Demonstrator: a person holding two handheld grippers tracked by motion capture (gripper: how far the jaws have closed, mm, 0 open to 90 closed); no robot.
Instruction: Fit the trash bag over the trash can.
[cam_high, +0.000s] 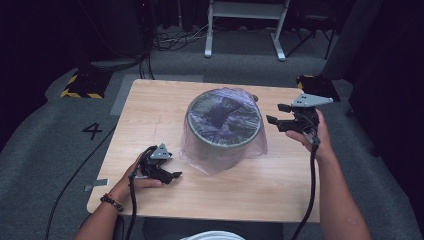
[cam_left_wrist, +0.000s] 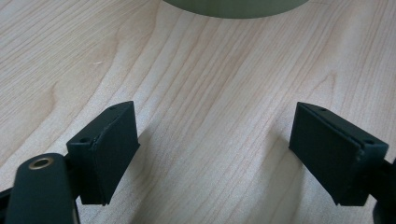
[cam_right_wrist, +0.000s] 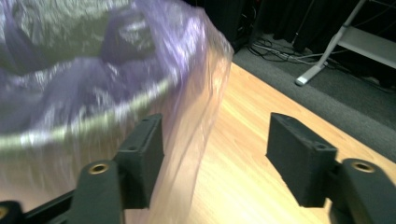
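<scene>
— Nearest the high camera, what comes in at the bottom edge?

— Two forearms, one on each side, and each hand carries one gripper. So two grippers, one table (cam_high: 150, 107), one bin, one bag.

— Start with the left gripper (cam_high: 172, 176).

— It sits low over the near left part of the table, its jaws spread wide with only bare wood between them. In the left gripper view the bin's lower edge (cam_left_wrist: 233, 8) is just past the jaws, apart from them.

— And the right gripper (cam_high: 277, 114)?

— Held up at the bin's right side, level with the rim. Its jaws are parted and pinch nothing; in the right gripper view one jaw stands right against the hanging plastic, though I cannot tell whether it touches.

— How does the bin (cam_high: 225, 142) look?

— Round, dark grey, upright, standing at the middle of the table, a little towards the far edge. One thin, see-through bag (cam_high: 200, 155) with a faint purple tint is draped over it.

— Draped how?

— Pushed down inside, where it lies crumpled, and folded out over the rim. Outside, it hangs loosely down the wall, reaching the tabletop at the near left. The right gripper view is blurred there, but the pale rim (cam_right_wrist: 70, 133) shows through the film.

— Anything beyond the table?

— Grey carpet, cables, and one white frame leg pair at the back.
</scene>
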